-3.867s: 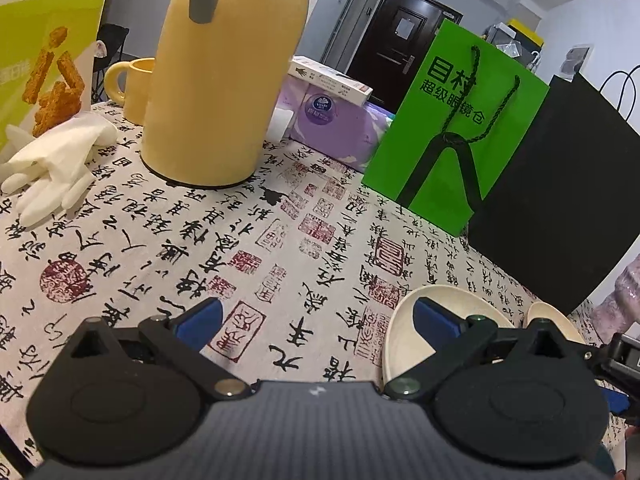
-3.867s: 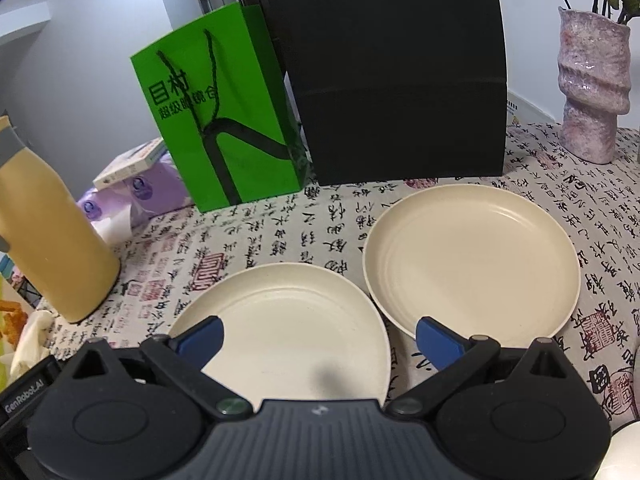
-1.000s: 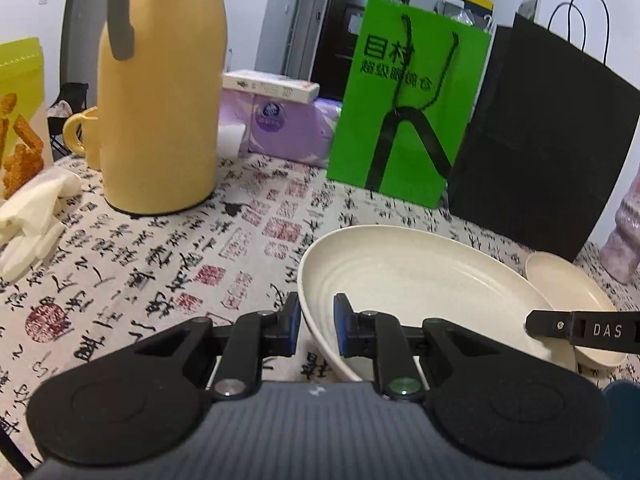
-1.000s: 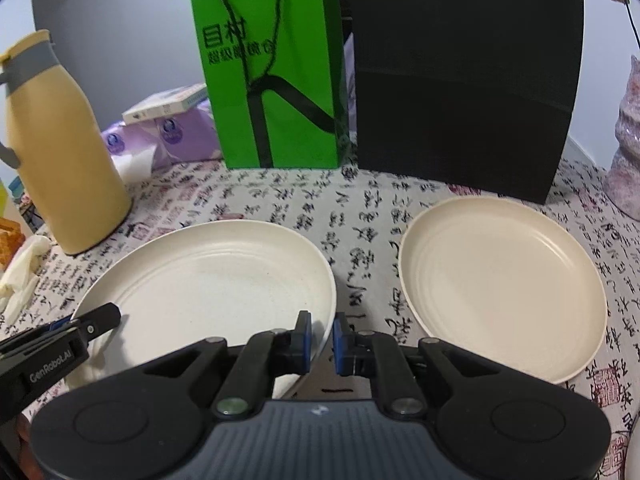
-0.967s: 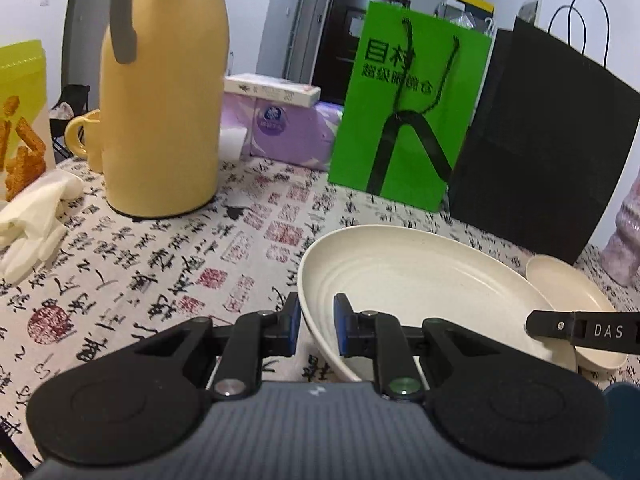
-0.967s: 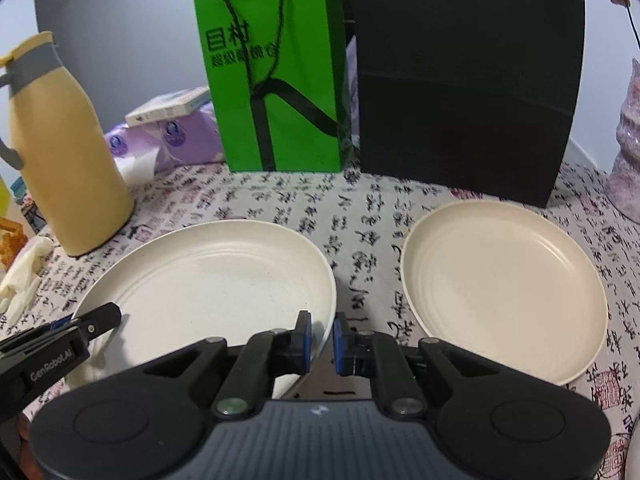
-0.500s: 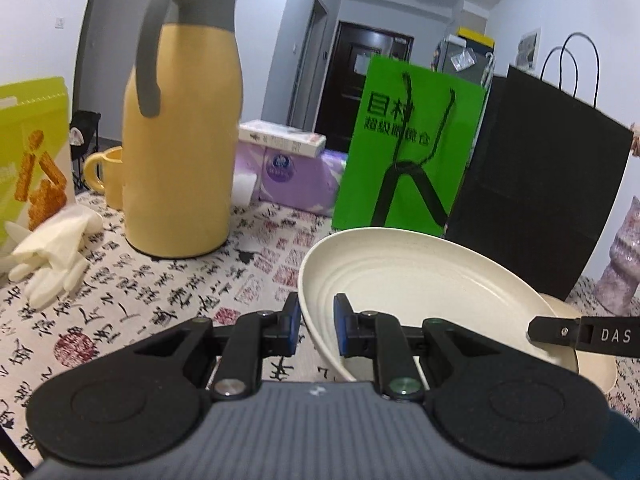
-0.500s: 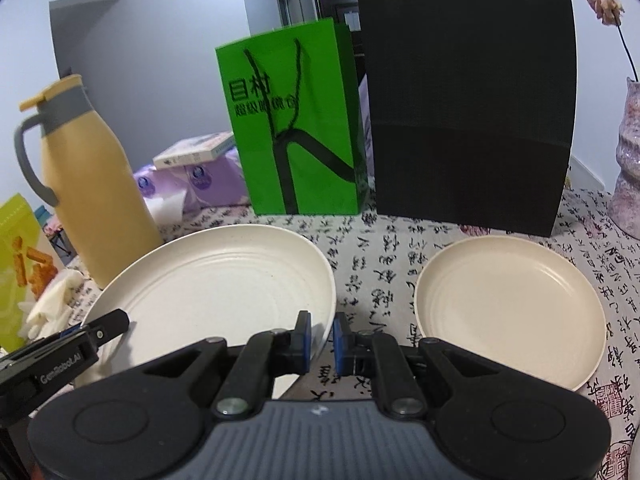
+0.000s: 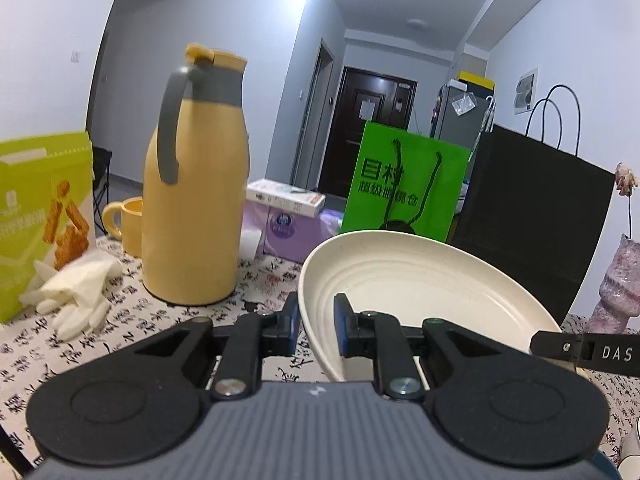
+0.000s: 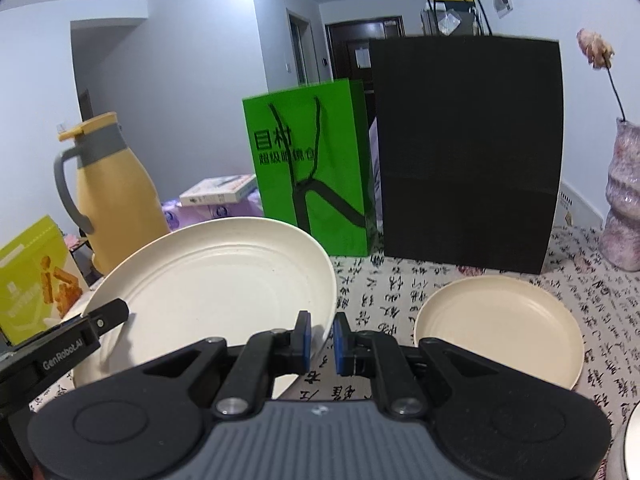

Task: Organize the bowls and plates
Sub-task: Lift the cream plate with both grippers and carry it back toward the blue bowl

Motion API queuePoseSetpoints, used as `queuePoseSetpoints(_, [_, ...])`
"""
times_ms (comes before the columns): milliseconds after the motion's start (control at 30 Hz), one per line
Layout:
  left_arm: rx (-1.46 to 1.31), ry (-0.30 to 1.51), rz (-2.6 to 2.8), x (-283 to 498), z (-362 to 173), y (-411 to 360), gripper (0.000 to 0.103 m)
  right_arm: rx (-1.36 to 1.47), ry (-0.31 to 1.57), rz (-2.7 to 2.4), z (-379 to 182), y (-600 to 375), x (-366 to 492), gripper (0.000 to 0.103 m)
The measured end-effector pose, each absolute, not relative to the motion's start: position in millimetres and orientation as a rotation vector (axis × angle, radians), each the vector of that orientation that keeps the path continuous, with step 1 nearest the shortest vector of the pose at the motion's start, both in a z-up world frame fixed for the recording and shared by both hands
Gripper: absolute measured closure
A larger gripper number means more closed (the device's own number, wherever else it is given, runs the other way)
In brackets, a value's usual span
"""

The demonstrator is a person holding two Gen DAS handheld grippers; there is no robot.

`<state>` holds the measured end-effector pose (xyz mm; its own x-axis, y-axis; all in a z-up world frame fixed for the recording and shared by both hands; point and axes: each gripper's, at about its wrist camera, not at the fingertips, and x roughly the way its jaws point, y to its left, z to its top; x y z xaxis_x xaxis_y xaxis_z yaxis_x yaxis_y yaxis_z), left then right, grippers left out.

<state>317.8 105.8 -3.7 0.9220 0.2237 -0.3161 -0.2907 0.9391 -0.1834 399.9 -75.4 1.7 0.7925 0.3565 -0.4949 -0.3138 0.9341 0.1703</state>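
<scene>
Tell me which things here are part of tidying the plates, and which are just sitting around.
Part of the job:
- lifted plate, pinched at opposite rims by the left gripper and right gripper
- second plate, flat on the table

Just lying about:
- yellow jug
- yellow mug
- green bag
- black bag
- white glove
- vase

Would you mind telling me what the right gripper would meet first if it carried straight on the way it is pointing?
Probably the green bag. The right gripper grips the raised plate at its rim; beyond it the line runs over the tablecloth toward that bag, though depth is uncertain.
</scene>
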Motion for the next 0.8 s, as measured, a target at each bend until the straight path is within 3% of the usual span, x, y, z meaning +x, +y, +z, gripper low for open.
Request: queuePoseSetpoints(800, [-0.146, 0.198, 0.298, 230, 40, 69, 0.085, 0.16, 0.477, 0.407, 29, -107, 318, 0.092])
